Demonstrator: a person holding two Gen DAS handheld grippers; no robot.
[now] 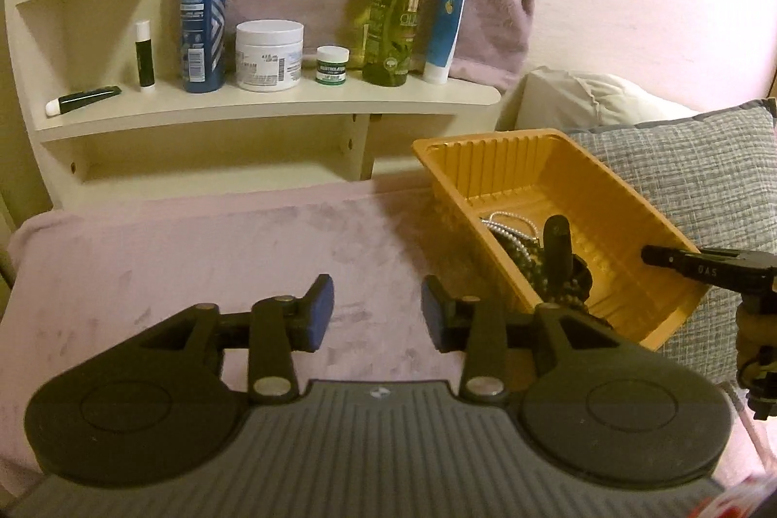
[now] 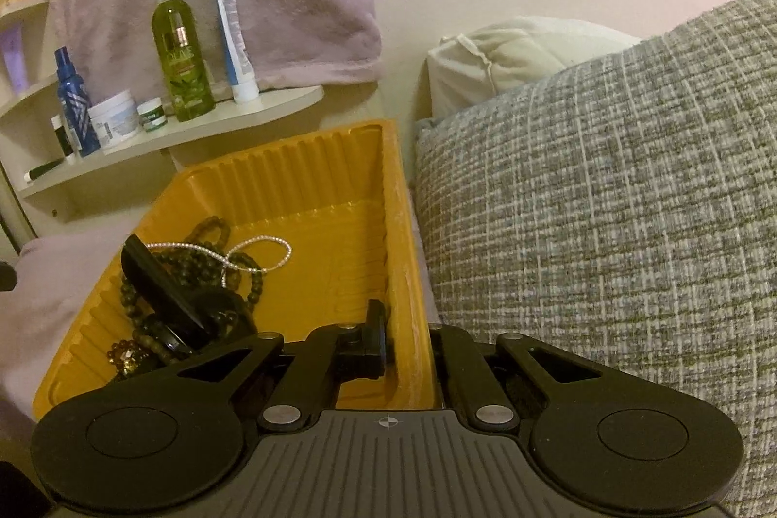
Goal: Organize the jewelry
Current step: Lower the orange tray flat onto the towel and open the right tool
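Observation:
A yellow ribbed tray (image 1: 485,158) rests tilted on the pink blanket (image 1: 194,256), against a grey pillow. It holds dark bead bracelets (image 2: 209,260), a thin silver chain (image 2: 272,243) and a black hinged case (image 2: 160,280). My right gripper (image 2: 408,326) is shut on the tray's right wall, one finger inside and one outside. In the left wrist view it reaches in from the right (image 1: 653,257). My left gripper (image 1: 378,311) is open over the blanket, left of the tray, with nothing between its blue pads (image 1: 320,314).
A cream shelf (image 1: 272,105) behind the blanket carries a blue spray bottle (image 1: 203,13), a white jar (image 1: 269,54), a small green jar, a green bottle (image 1: 393,13) and tubes. The grey woven pillow (image 2: 607,188) and a white pillow (image 2: 510,52) crowd the right side.

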